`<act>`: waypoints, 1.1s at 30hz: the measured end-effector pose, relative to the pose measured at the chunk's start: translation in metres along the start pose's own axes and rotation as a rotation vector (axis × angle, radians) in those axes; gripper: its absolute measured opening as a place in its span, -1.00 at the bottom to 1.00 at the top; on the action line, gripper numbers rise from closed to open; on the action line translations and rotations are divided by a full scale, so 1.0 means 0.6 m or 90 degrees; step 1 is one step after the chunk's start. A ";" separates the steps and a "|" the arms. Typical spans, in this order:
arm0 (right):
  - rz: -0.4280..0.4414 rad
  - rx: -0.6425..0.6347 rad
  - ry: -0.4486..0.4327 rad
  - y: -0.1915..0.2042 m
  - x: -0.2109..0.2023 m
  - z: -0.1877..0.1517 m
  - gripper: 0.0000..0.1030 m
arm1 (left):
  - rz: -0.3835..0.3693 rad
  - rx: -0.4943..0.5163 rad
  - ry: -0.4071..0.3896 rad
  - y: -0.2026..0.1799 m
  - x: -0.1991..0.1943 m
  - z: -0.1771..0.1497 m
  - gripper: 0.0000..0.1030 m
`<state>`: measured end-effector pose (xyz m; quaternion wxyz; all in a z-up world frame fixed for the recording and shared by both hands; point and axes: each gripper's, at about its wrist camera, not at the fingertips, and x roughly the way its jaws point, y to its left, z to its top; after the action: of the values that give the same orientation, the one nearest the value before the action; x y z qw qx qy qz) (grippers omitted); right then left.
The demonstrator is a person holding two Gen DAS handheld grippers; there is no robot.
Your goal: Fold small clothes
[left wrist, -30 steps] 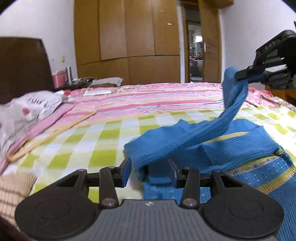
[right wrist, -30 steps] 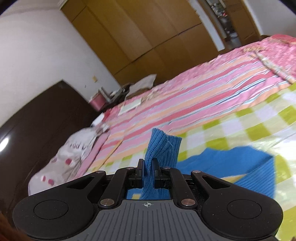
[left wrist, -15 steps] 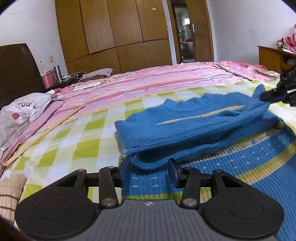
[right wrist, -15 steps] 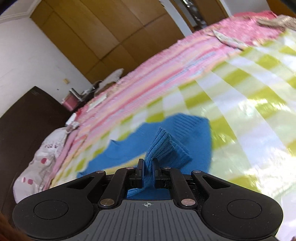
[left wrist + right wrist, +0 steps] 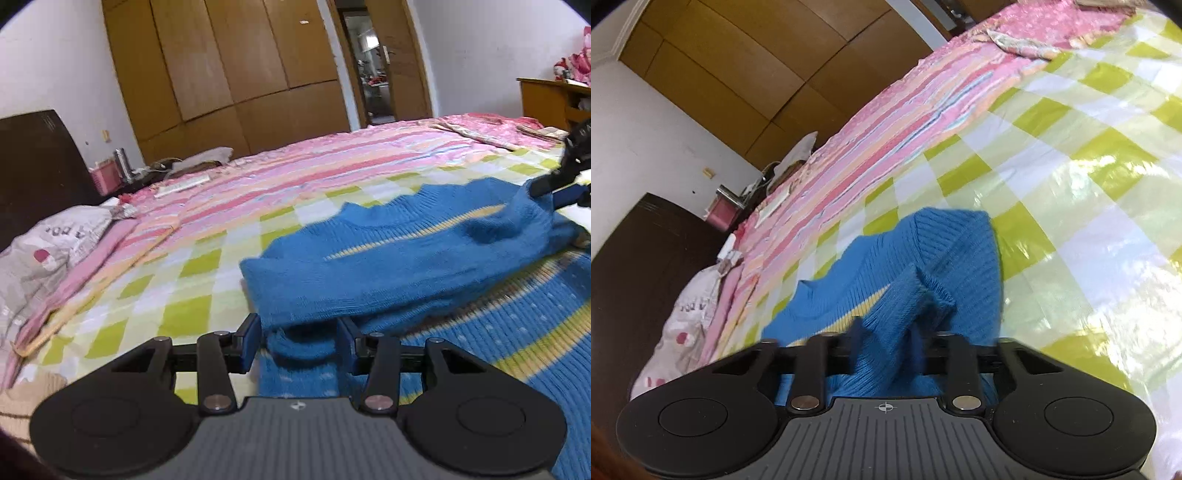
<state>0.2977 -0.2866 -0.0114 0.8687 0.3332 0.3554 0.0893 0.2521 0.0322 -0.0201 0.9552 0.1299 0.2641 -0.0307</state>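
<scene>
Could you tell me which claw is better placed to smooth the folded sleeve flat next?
Probably the left claw: it is open and low beside the folded edge of the blue sweater. The right claw looks open too, but the sleeve cuff lies between its fingers.

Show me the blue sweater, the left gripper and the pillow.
blue sweater [image 5: 406, 266], left wrist view, folded-over sleeve.
left gripper [image 5: 299, 334], left wrist view, midway between the open fingertips.
pillow [image 5: 44, 251], left wrist view, printed cover.

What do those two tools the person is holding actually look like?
Both match. The left tool and right tool have black ribbed bodies, a round disc each side, silver rivets on black linkage bars, and a small crosshair mark. The left one's fingers are blue-padded.
</scene>
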 end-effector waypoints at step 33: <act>-0.073 -0.123 -0.073 0.013 -0.057 -0.014 -0.71 | 0.045 -0.077 -0.036 0.039 -0.028 0.016 -0.04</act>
<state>0.2676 -0.2898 0.0084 0.9192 0.2318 0.3137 0.0542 0.2452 0.0520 0.0016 0.9689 0.0802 0.2337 0.0155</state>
